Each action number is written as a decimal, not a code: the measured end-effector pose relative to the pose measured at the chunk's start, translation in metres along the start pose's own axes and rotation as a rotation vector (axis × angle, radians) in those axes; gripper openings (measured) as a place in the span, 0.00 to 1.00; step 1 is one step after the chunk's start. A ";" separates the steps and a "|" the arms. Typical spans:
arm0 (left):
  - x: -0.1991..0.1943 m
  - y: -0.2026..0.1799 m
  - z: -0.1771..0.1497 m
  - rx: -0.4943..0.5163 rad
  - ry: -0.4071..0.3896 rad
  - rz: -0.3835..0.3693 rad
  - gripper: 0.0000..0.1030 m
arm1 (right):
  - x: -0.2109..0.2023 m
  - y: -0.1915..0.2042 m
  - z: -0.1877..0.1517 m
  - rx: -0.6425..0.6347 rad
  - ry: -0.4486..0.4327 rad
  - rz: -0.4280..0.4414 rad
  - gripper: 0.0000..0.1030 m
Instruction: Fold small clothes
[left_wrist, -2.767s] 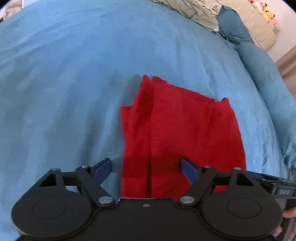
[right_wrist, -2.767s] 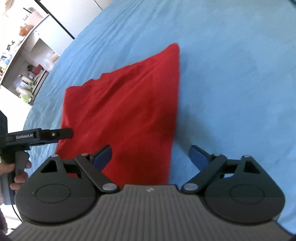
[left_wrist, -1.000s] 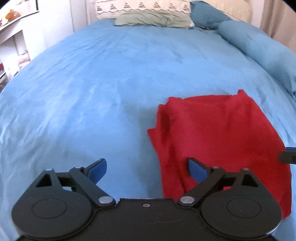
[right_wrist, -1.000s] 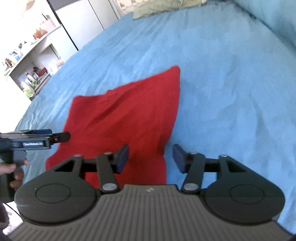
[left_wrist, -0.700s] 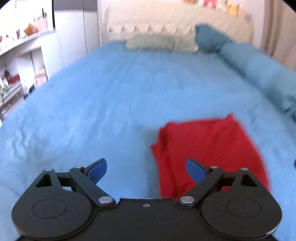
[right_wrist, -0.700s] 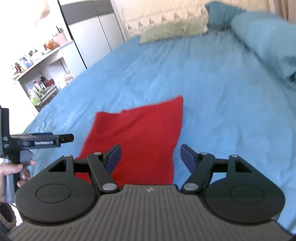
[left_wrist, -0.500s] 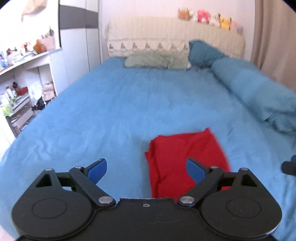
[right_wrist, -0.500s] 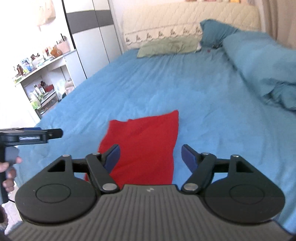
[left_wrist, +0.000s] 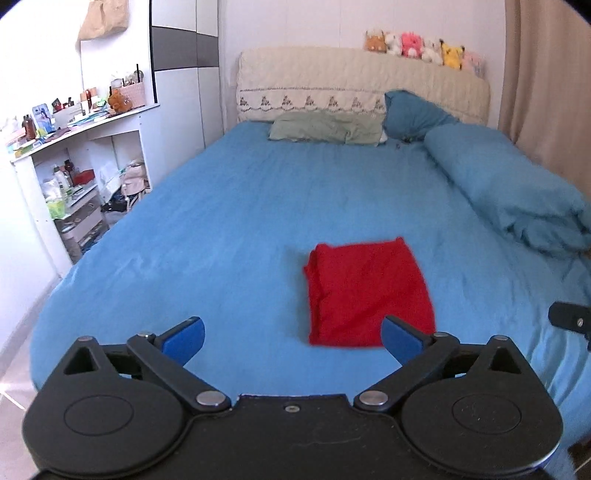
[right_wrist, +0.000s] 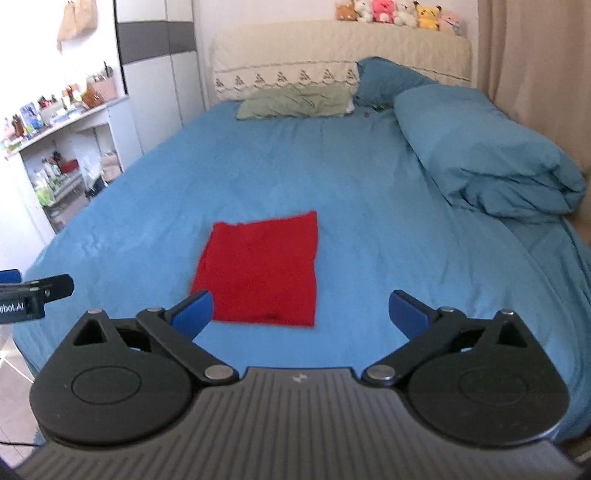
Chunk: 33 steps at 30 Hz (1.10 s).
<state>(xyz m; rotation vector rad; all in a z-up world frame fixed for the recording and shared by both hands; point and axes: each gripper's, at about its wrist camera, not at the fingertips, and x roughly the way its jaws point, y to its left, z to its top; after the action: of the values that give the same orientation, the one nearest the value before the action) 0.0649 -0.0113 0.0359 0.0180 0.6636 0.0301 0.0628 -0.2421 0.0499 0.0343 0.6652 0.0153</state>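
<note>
Two views. Left wrist: left gripper (left_wrist: 292, 335) jaws spread wide, holding nothing; folded red garment (left_wrist: 365, 293) lies flat on the blue bedsheet (left_wrist: 221, 229), near the foot edge, layered folds probably along its left side. Right wrist: right gripper (right_wrist: 300, 310) jaws also spread, empty, garment (right_wrist: 260, 269) apart beyond them.

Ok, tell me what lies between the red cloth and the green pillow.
Only bare blue sheet between red cloth and green pillow, in both wrist views.
</note>
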 end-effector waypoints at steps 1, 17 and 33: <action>0.000 -0.001 -0.003 0.010 0.004 -0.004 1.00 | -0.002 0.002 -0.005 0.006 0.011 -0.011 1.00; 0.004 -0.008 -0.034 0.038 0.062 -0.020 1.00 | 0.009 0.015 -0.047 0.010 0.137 -0.084 1.00; 0.002 -0.014 -0.032 0.063 0.041 -0.021 1.00 | 0.012 0.013 -0.046 0.009 0.140 -0.090 1.00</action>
<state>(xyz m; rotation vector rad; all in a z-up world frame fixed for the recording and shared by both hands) 0.0468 -0.0249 0.0090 0.0719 0.7060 -0.0104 0.0433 -0.2278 0.0067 0.0122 0.8067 -0.0723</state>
